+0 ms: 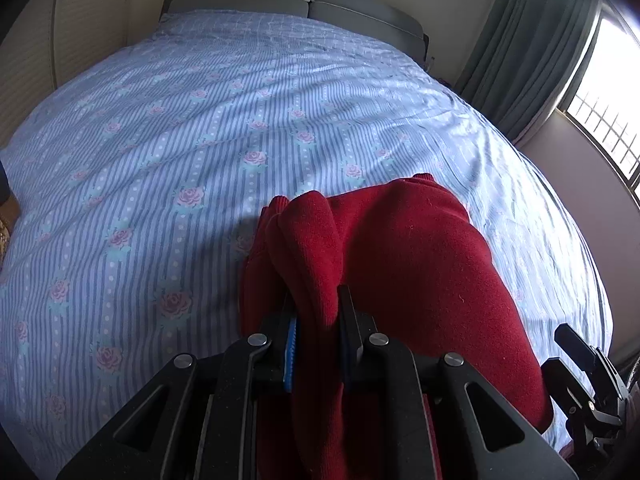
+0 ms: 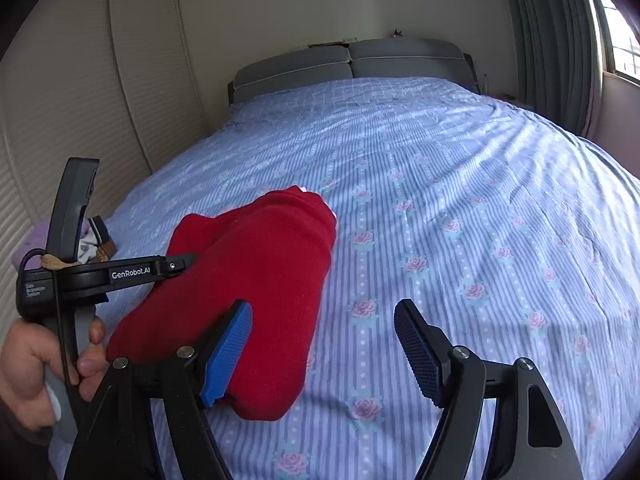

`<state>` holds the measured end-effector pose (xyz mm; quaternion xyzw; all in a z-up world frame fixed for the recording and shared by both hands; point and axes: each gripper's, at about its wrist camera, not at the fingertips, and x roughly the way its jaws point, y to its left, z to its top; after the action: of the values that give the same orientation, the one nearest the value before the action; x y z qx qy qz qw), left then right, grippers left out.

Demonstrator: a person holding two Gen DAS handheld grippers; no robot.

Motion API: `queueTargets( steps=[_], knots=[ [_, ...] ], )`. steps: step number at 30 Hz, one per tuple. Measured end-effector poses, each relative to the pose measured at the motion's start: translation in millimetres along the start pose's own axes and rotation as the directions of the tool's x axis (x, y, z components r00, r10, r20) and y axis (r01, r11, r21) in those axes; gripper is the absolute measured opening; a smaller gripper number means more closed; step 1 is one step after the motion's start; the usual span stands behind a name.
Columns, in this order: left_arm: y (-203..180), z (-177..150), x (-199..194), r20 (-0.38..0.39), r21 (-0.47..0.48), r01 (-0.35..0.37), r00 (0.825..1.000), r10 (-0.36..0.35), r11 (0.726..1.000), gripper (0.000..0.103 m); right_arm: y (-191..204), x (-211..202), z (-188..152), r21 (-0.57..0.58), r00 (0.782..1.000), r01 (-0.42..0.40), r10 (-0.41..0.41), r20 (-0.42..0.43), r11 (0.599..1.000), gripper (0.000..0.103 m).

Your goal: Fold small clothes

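A red knit garment (image 1: pixel 400 260) lies folded over on the blue flowered bedsheet (image 1: pixel 160 160). My left gripper (image 1: pixel 317 294) is shut on a thick fold of the garment, which bulges up between its fingers. In the right wrist view the same garment (image 2: pixel 260 264) stretches away from the near left, and the left gripper (image 2: pixel 180 264) reaches into its left side, held by a person's hand (image 2: pixel 32 360). My right gripper (image 2: pixel 324 312) stands open just above the sheet. Its blue left pad (image 2: pixel 228 352) is beside the garment's near end, and nothing is between its fingers.
The bedsheet (image 2: pixel 480 200) spreads wide to the right and far side. A grey padded headboard (image 2: pixel 348 64) stands at the far end. Louvred wardrobe doors (image 2: pixel 100 100) line the left; curtains (image 1: pixel 520 60) and a window are on the right. A few other clothes (image 2: pixel 92 240) lie at the left edge.
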<state>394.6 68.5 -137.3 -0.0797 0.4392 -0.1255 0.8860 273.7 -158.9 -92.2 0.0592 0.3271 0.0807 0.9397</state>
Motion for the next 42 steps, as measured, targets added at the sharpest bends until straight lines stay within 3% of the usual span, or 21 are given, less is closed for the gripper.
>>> queueTargets(
  steps=[3,8,11,17,23,25,26,28,33,38,42],
  knots=[
    [4,-1,6,-0.002,-0.011,0.023,1.000,-0.023,1.000,0.018,-4,5,-2,0.030,1.000,-0.010,0.010,0.000,1.000,0.083],
    [3,4,0,-0.010,-0.006,0.043,0.999,-0.043,0.999,0.018,-17,-1,1,0.098,0.999,-0.044,0.046,-0.021,0.994,0.083],
    [0,5,-2,-0.013,0.001,0.035,0.999,-0.035,0.999,0.019,-10,-19,-6,0.048,0.996,-0.091,0.091,-0.006,0.995,0.083],
    [-3,2,-1,-0.002,-0.008,0.017,1.000,-0.017,1.000,0.019,10,-22,-49,-0.049,0.995,-0.068,0.064,-0.075,0.996,0.081],
    [-4,2,-1,0.009,-0.024,0.002,1.000,-0.002,1.000,0.019,10,6,-41,-0.026,0.995,-0.058,0.055,-0.081,0.998,0.061],
    [-7,2,0,0.017,-0.013,0.001,1.000,0.000,1.000,0.020,5,10,-38,0.008,0.991,-0.101,0.101,-0.088,0.995,0.036],
    [-10,2,1,0.021,0.000,-0.007,1.000,0.007,1.000,0.020,4,10,-38,0.014,0.990,-0.104,0.105,-0.094,0.994,0.031],
    [-17,0,2,0.029,0.026,-0.019,0.999,0.018,0.999,0.021,-1,7,-39,0.040,0.992,-0.094,0.097,-0.085,0.995,0.027],
    [-25,-7,13,0.035,0.052,-0.016,0.999,0.015,0.999,0.024,-22,28,-57,0.137,0.984,-0.069,0.090,-0.153,0.988,0.022],
    [-23,-8,2,0.066,0.034,-0.018,0.998,0.016,0.999,0.024,-18,24,-55,0.080,0.985,-0.078,0.090,-0.150,0.994,0.024],
    [-22,-8,-27,0.100,0.006,0.014,0.995,-0.015,1.000,0.025,-8,5,-48,0.012,0.991,-0.051,0.052,-0.122,0.999,0.042]
  ],
)
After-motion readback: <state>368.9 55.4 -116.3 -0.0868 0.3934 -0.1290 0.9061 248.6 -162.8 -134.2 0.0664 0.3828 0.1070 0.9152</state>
